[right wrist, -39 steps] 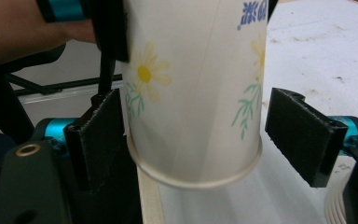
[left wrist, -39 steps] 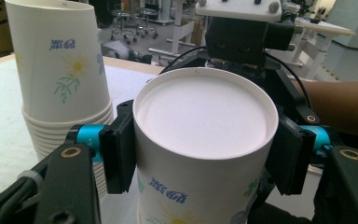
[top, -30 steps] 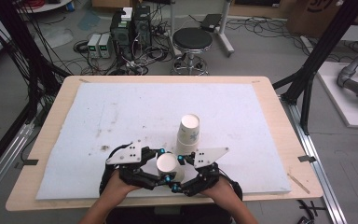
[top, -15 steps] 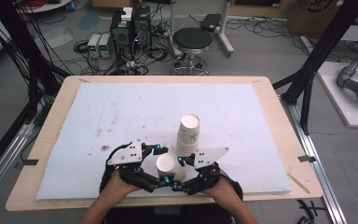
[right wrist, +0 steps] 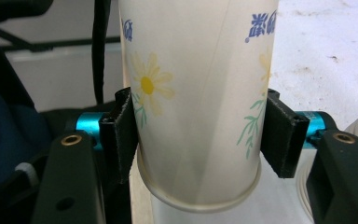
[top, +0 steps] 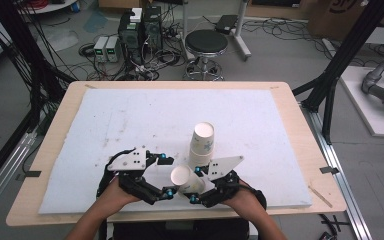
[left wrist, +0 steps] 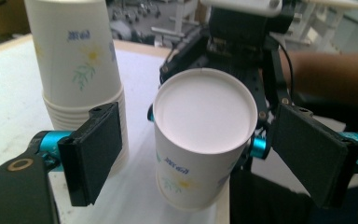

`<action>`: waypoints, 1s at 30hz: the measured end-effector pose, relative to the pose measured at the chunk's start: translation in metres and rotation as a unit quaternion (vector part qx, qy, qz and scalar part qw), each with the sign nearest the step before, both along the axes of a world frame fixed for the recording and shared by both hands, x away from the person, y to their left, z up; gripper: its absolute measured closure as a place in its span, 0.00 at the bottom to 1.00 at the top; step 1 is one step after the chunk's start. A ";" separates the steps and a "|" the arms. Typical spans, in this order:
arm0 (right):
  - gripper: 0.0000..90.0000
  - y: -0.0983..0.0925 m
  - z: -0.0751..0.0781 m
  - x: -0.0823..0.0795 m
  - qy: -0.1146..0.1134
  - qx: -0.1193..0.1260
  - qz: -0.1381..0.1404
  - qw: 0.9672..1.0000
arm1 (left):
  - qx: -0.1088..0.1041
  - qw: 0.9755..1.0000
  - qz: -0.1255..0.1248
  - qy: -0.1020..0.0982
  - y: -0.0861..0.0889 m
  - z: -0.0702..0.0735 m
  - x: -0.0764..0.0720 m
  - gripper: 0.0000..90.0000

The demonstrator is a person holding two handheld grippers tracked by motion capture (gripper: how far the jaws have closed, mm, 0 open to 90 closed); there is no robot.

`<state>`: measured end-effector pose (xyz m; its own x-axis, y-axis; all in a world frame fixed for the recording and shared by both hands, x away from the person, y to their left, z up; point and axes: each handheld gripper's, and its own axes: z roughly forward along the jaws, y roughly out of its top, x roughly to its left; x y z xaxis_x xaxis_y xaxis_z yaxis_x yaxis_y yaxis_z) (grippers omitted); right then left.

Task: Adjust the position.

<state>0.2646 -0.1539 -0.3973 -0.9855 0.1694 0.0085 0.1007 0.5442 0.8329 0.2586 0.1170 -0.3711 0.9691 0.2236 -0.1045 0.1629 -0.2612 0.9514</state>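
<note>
A white paper cup with a flower print [top: 182, 178] is held upside down above the mat's front edge. My right gripper [top: 195, 185] is shut on it. Its black pads [right wrist: 121, 135] press both sides of the cup [right wrist: 196, 93] near the rim. My left gripper [top: 167, 176] faces it from the left and is open. Its pads [left wrist: 93, 149] stand apart on either side of the cup [left wrist: 200, 140] without touching it. A stack of like cups [top: 202, 142] stands upside down on the mat just behind, seen also as the stack [left wrist: 79, 65] in the left gripper view.
A white foam mat [top: 130, 120] covers most of the wooden table [top: 300, 125]. Both hands are at the table's front edge. Beyond the far edge are a black stool [top: 206, 42], computer boxes and cables on the floor. Black frame posts stand at both sides.
The left gripper's jaws have spread wide off the cup and the right gripper's jaws have closed onto it. The hands and the cup have hardly shifted.
</note>
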 end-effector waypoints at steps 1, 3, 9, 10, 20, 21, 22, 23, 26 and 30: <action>0.42 0.001 0.002 0.000 -0.002 -0.007 0.002 1.000 | 0.009 1.000 -0.003 0.000 0.000 0.001 0.000 0.18; 0.42 0.002 0.005 0.000 -0.001 -0.015 0.010 1.000 | 0.020 1.000 -0.006 0.001 -0.001 0.003 0.001 0.18; 0.42 0.006 0.015 0.002 -0.010 -0.043 0.031 0.999 | 0.060 0.998 -0.025 -0.005 -0.007 0.010 0.002 0.18; 0.42 0.006 0.016 0.002 -0.012 -0.048 0.032 0.998 | 0.064 0.998 -0.028 -0.004 -0.008 0.012 0.003 0.18; 0.42 0.011 0.028 0.003 -0.029 -0.100 0.050 0.993 | 0.110 0.992 -0.055 -0.007 -0.019 0.019 0.005 0.21; 0.42 0.012 0.029 0.003 -0.030 -0.106 0.053 0.992 | 0.112 0.992 -0.056 -0.007 -0.020 0.020 0.006 0.21; 0.42 0.012 0.031 0.003 -0.031 -0.112 0.053 0.992 | 0.115 0.992 -0.059 -0.007 -0.021 0.020 0.006 0.21; 0.42 0.012 0.032 0.003 -0.034 -0.118 0.055 0.991 | 0.118 0.991 -0.060 -0.005 -0.022 0.020 0.007 0.22; 0.42 0.014 0.034 0.003 -0.036 -0.141 0.057 0.988 | 0.129 0.990 -0.064 -0.001 -0.024 0.021 0.008 0.22; 0.42 0.017 0.035 0.003 -0.035 -0.164 0.057 0.984 | 0.143 0.987 -0.071 0.005 -0.029 0.019 0.010 0.25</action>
<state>0.2671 -0.1369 -0.3627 -0.9946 0.0393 -0.0966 -0.0283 0.7895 0.6130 0.2685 0.0880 -0.3522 0.9919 0.1081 -0.0670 0.1151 -0.5400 0.8338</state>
